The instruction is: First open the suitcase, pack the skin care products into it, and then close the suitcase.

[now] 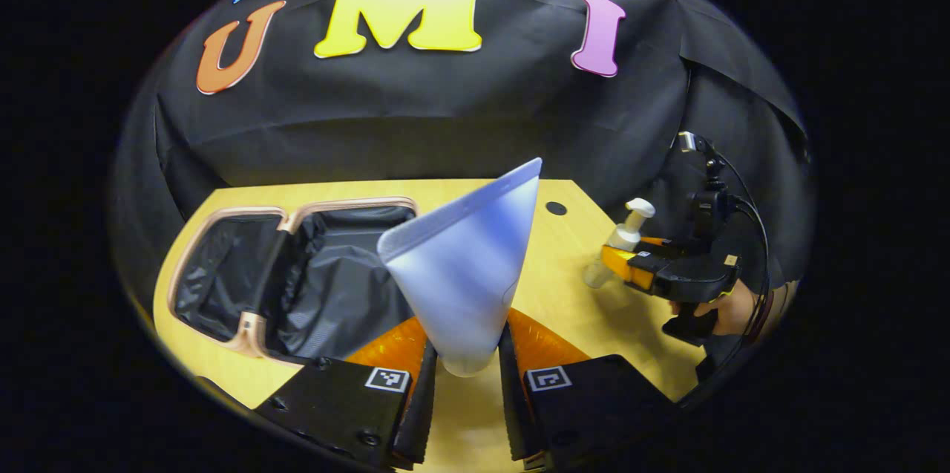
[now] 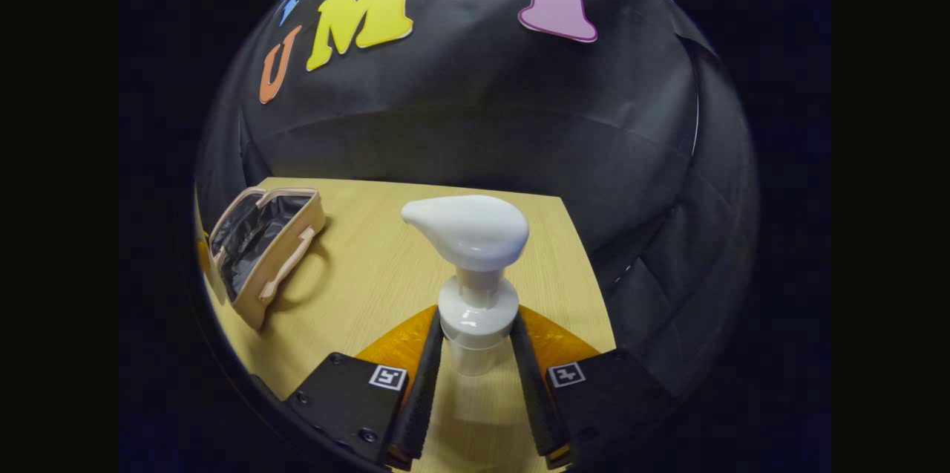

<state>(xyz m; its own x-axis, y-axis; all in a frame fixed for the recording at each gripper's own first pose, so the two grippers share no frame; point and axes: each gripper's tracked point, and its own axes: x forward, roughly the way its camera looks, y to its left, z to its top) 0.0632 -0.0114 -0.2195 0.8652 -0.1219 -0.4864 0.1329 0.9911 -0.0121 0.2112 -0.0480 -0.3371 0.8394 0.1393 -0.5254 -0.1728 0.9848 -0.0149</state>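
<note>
Your suitcase (image 1: 297, 276) lies open on the worktop (image 1: 564, 287), nothing packed yet. Your left hand-held gripper (image 1: 466, 376) clamps a squeeze tube (image 1: 464, 272); your right hand-held gripper (image 2: 479, 361) grips a pump bottle (image 2: 475, 272). Packing and closing remain.

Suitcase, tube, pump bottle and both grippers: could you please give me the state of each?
Suitcase: open, lying flat on the table.
Tube: held, crimped end up.
Pump bottle: upright, held.
Left gripper: jaws shut on the tube.
Right gripper: jaws shut on the pump bottle.

one suitcase (image 1: 297, 280), one tube (image 1: 464, 272), one pump bottle (image 2: 475, 287)
</note>
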